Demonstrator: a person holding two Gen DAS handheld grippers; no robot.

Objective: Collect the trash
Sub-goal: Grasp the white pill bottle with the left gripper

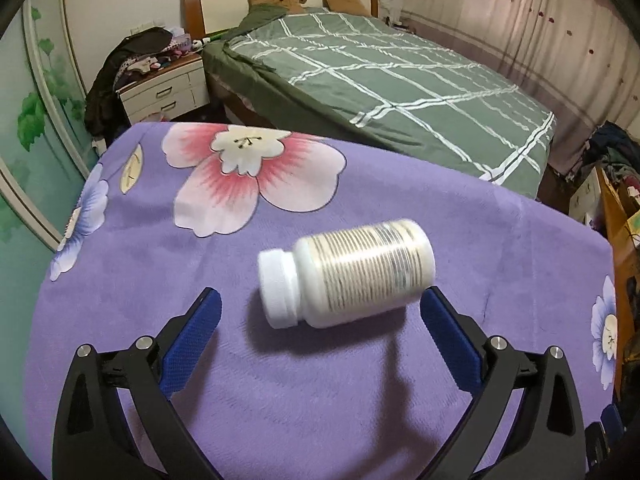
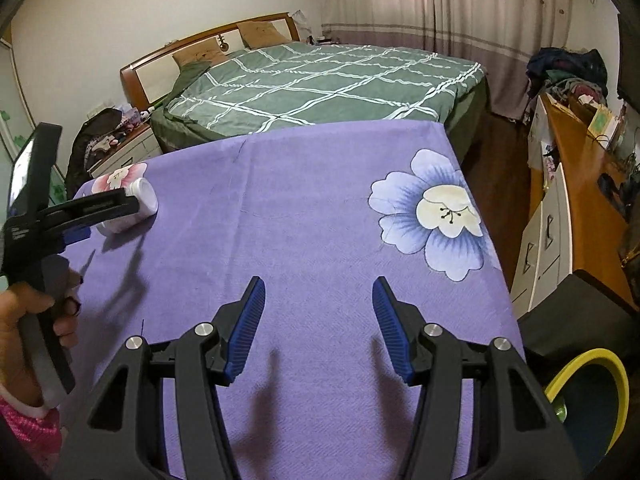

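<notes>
So the white pill bottle is lying on its side on the purple flowered tabletop, cap pointing toward the left finger, base over by the right one. The left gripper is spread wide with the bottle sitting between the blue fingers, a bit out past the tips. The right finger's tip looks like it's just at the bottle's base, can't tell if it's actually touching, while the left finger has a clear gap to the cap. The label is smeared into streaks, so nothing readable there. From the right wrist view you can see the same bottle way over at the far left corner of the tabletop, partly hidden behind the left gripper, with the person's hand on its handle. The right gripper is over the bare cloth near the front edge, fingers moderately apart and holding nothing, well away from the bottle. A yellow-rimmed bin sits off the tabletop's right side, down low. Green checked bed behind everything.
</notes>
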